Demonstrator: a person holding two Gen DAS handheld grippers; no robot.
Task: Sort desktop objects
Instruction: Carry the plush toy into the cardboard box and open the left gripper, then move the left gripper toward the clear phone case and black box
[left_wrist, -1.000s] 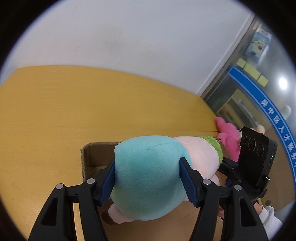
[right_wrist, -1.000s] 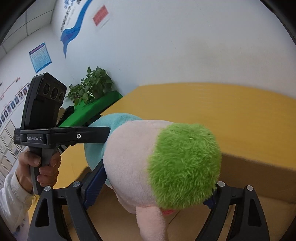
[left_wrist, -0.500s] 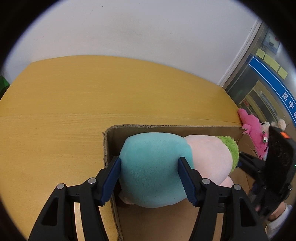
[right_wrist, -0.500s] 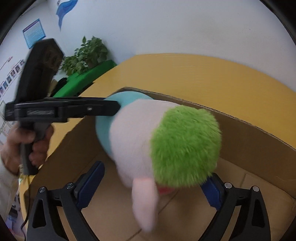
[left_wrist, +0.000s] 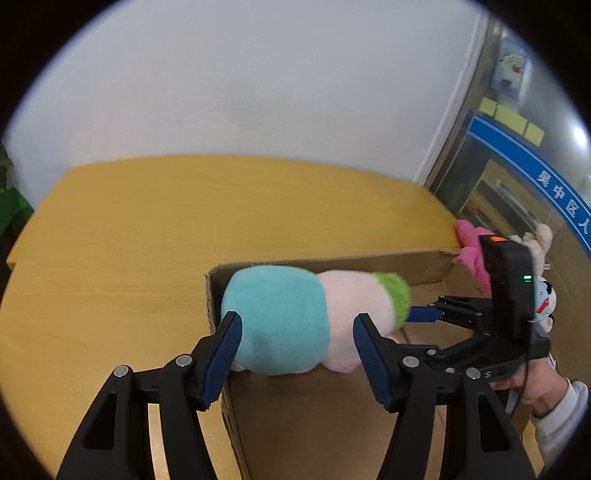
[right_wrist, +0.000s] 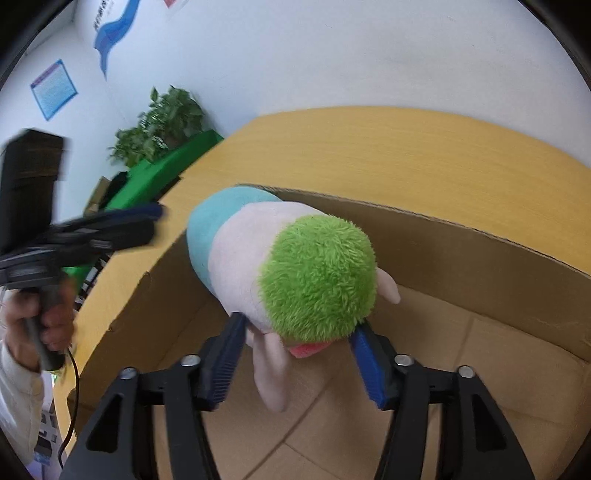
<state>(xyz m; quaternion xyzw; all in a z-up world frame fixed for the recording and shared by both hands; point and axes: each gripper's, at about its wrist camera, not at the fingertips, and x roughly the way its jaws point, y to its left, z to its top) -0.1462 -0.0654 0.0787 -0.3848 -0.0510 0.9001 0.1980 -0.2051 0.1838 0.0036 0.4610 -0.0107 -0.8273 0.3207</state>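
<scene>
Our left gripper (left_wrist: 297, 354) has its blue-padded fingers (left_wrist: 221, 360) spread wide, standing just off either side of the teal end of a plush toy (left_wrist: 295, 317) and gripping nothing; a gap shows at each pad. Our right gripper (right_wrist: 299, 362) is likewise parted around the toy's green, furry head end, its pads (right_wrist: 225, 362) beside the fur and not clearly pressing it, so we judge that it holds nothing.

The plush toy, teal, pale pink and green, lies lengthwise inside an open cardboard box (left_wrist: 424, 266), near the box's left corner, seemingly resting on the box floor. The box stands on a yellow wooden table (left_wrist: 147, 240). Beyond the box's far right corner, other soft toys (left_wrist: 471, 243), one bright pink, lie on the table.

We judge the toy is being released into the box. To finish well, we should keep both sets of fingers wide and lift straight up and back, so no pad snags the fur or drags the toy over the box wall.
</scene>
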